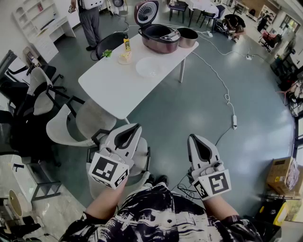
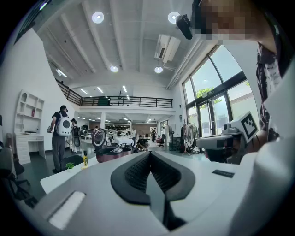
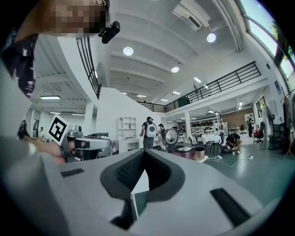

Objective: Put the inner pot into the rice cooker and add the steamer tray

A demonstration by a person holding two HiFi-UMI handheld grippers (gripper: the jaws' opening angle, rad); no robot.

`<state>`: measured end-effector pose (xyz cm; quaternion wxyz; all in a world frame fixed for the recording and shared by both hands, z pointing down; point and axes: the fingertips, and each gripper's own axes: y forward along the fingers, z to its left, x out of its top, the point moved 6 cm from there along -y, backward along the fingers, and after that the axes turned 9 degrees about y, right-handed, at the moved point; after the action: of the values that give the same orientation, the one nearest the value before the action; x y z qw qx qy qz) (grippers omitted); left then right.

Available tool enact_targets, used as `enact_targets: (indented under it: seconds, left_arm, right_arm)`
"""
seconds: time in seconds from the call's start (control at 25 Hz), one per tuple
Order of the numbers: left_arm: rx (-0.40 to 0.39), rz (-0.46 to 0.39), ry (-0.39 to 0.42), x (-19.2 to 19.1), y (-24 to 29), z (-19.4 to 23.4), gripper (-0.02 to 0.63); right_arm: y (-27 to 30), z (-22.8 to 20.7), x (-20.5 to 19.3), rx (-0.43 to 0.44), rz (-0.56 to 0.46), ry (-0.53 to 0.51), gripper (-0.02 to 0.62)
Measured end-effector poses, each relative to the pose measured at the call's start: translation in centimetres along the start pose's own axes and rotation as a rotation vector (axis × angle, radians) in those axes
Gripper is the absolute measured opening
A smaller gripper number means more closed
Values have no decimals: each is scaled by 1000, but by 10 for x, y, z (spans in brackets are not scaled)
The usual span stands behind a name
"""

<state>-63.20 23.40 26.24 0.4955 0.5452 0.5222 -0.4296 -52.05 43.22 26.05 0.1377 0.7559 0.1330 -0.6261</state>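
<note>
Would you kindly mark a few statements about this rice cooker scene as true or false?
1. The rice cooker has its lid open. True.
2. The inner pot already sits inside the cooker. False: it stands on the table beside the cooker.
3. The right gripper holds the steamer tray. False: its jaws are shut on nothing, and the tray lies on the table.
4. The left gripper is shut and empty. True.
5. Both grippers hover directly over the table. False: they are held over the floor, short of it.
</note>
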Motion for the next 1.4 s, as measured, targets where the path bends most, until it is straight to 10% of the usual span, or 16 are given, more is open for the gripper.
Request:
enact_targets:
  seconds: [0.76,0.8,0.84,0.92,1.4]
  left_arm:
    - [-7,-1,-6,-1,-1,2,5]
    - [-7,-1,-8,-1,-1,3,5]
    - [-7,-1,-8,-1,-1,3,5]
    - [-6,-2,-9,-1,-1,3,5]
    - [-13,3,-4,-2,1,1,5]
  right_arm:
    - [4,7,2,95,-44,77,-2]
    - [7,9,2,136,-58,101,83]
    - [9,10,3,168,-75,124,359]
    - [10,12,3,188,-101,125,471]
    - [11,15,1,205,-77,69,494]
